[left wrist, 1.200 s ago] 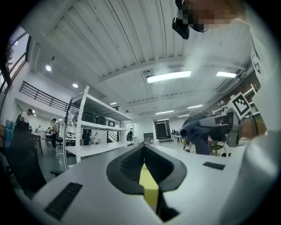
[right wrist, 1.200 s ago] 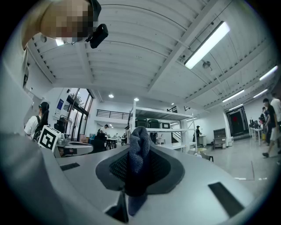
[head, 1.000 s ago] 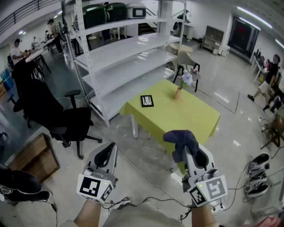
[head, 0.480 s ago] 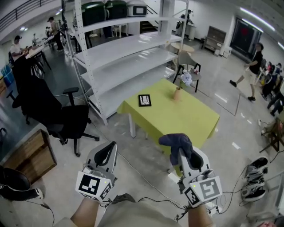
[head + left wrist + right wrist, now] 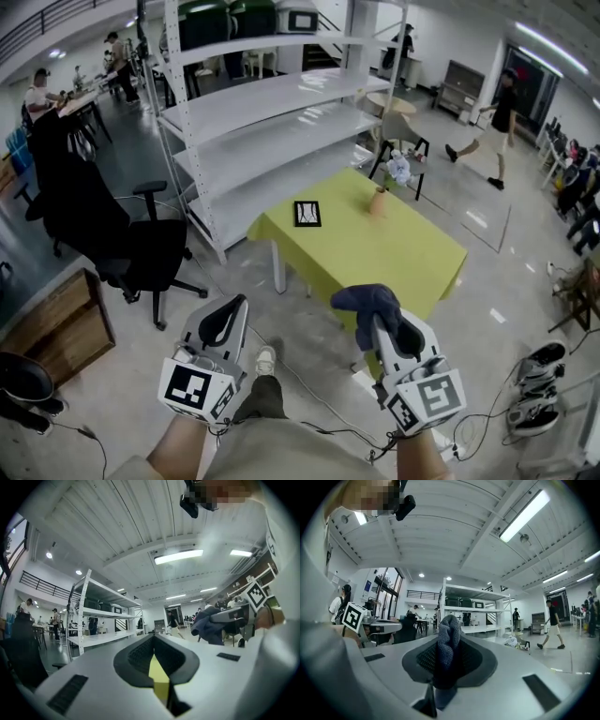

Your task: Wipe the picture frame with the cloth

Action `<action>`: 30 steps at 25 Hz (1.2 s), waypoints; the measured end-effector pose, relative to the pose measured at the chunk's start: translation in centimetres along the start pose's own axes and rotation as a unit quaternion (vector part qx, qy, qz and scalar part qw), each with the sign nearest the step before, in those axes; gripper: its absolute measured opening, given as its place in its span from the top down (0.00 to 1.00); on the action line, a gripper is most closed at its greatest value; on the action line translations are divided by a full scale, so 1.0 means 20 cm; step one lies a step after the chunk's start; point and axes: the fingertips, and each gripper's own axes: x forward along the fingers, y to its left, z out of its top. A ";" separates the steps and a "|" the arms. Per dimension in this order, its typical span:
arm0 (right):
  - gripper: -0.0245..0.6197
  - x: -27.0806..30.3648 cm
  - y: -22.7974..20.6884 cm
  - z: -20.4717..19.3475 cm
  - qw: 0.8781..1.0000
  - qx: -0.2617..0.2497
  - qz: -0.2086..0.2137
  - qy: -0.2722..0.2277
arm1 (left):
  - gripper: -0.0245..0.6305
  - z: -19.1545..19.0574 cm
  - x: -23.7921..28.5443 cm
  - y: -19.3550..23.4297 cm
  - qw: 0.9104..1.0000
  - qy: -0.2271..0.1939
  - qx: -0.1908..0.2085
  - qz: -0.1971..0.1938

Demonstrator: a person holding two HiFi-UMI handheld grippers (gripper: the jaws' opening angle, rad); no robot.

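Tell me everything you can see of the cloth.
The cloth is a dark blue-grey, knit-looking fabric, bunched into a lump. The right gripper has its jaws shut on it; the wad sticks out past the tips and droops. It hangs in the air on the near side of the yellow-green table, touching only the jaws.

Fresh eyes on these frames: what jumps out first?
The bright yellow-green table stands mid-floor ahead of the person, with a small black picture frame near its far left corner and a vase of flowers further right. Close in, the right gripper has its jaws shut on a dark blue cloth, while the left gripper holds nothing. A tall white shelving unit stands behind the table.
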 end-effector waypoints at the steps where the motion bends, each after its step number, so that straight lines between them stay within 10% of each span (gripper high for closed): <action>1: 0.85 0.01 0.00 -0.01 1.000 -0.001 0.000 0.000 | 0.95 -0.01 0.02 0.01 1.000 -0.002 0.000 -0.001; 12: 0.85 0.37 -0.15 -0.19 1.000 0.004 -0.013 0.026 | 0.95 -0.17 0.42 0.18 0.999 0.000 0.002 -0.039; 30: 0.85 1.65 -0.54 -0.29 0.995 0.014 -0.038 0.094 | 0.95 -0.38 1.46 1.05 0.995 0.041 -0.016 -0.087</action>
